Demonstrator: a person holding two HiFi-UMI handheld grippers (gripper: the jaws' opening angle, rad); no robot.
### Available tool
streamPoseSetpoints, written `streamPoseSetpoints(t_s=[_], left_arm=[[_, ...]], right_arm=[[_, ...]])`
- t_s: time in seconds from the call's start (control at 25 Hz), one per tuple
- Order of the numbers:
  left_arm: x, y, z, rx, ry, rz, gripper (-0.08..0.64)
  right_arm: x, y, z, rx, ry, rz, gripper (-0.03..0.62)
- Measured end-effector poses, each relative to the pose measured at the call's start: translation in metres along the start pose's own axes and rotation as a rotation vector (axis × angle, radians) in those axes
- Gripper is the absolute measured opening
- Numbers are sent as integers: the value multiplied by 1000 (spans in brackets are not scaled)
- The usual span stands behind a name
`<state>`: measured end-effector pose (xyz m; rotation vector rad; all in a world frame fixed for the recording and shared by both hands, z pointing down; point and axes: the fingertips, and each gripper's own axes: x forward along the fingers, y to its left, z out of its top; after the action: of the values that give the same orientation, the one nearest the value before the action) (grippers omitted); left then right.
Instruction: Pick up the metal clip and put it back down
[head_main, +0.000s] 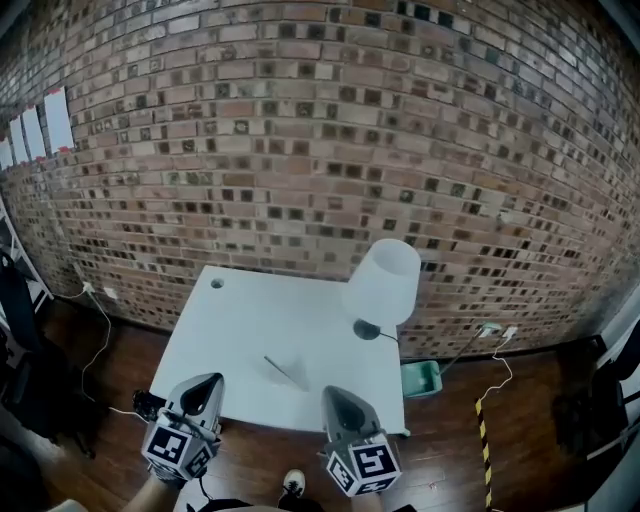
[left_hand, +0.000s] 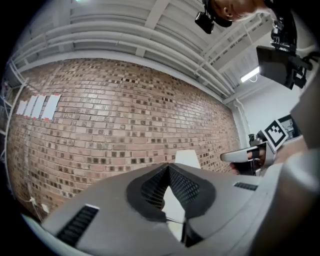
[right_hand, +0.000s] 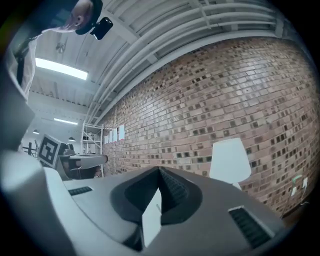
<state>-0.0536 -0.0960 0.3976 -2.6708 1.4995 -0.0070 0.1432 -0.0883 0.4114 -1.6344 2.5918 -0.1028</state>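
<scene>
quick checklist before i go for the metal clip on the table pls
1. Thin metal clip in sight: ok, it lies near the middle of the white rectangular table.
2. Left claw empty: ok, jaws together, nothing between them.
3. Right claw empty: ok, jaws together, nothing between them.
4. A claw open for the grasp: not ok, both are shut.
5. Way to the clip free: ok, only bare tabletop lies between; the white lamp with a conical shade stands at the back right.
6. Claws at the clip: not ok, both are at the table's near edge, short of it.
</scene>
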Motion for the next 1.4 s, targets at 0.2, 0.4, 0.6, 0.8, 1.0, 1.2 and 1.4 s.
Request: streamPoseSetpoints(t_s=[0.2, 0.4, 0.6, 0.8, 1.0, 1.2, 1.4], left_arm=[[39, 10, 4, 9, 18, 15, 21], [61, 34, -3, 39, -15, 42, 21], [74, 42, -10, 18, 7, 27, 21], [82, 54, -18, 17, 18, 20, 21], [86, 66, -28, 6, 45, 14, 21], [85, 83, -39, -11, 73, 30, 21], [84, 96, -46, -19, 112, 29, 21]], right_arm=[[35, -29, 2, -16, 9, 18, -8], [60, -36, -5, -14, 33, 34, -8], [77, -38, -6, -6, 43, 38, -7], [92, -40, -13, 30, 74, 68, -8], [109, -40, -28, -28, 114, 59, 3], [125, -38, -52, -84, 189, 94, 14], [141, -43, -78, -172, 282, 151, 57]])
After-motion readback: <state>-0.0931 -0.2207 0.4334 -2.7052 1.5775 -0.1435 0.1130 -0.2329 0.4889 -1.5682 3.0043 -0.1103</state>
